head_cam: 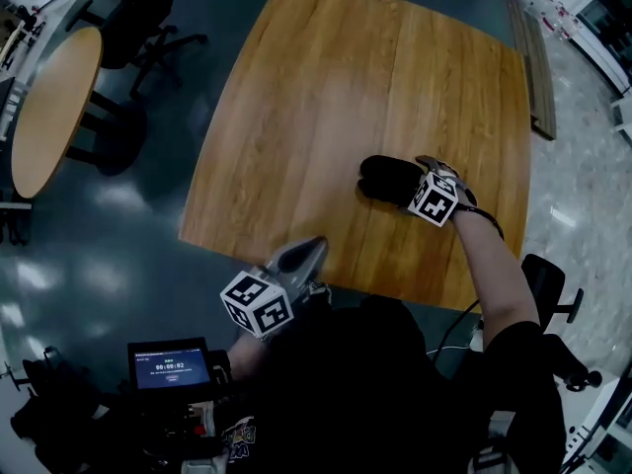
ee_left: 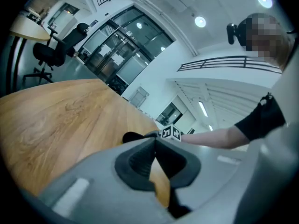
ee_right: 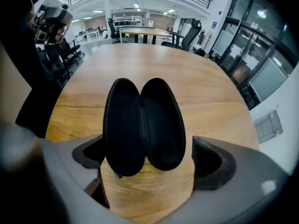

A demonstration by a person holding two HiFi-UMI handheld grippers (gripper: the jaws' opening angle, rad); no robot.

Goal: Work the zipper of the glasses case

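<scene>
The black glasses case (ee_right: 142,125) lies spread open on the wooden table (head_cam: 326,97), both dark halves facing up, side by side. In the head view the case (head_cam: 388,179) sits near the table's right front. My right gripper (ee_right: 149,160) is open wide, with the near end of the case between its jaws. The left half lies close to the left pad and a clear gap shows at the right pad. My left gripper (head_cam: 308,253) is shut and empty at the table's near edge. From the left gripper view the case (ee_left: 133,136) lies far ahead of it.
A round wooden table (head_cam: 54,107) and black office chairs (head_cam: 138,23) stand on the floor to the left. A small screen device (head_cam: 173,368) sits near my body. A long wooden bench (head_cam: 533,67) runs along the table's right side.
</scene>
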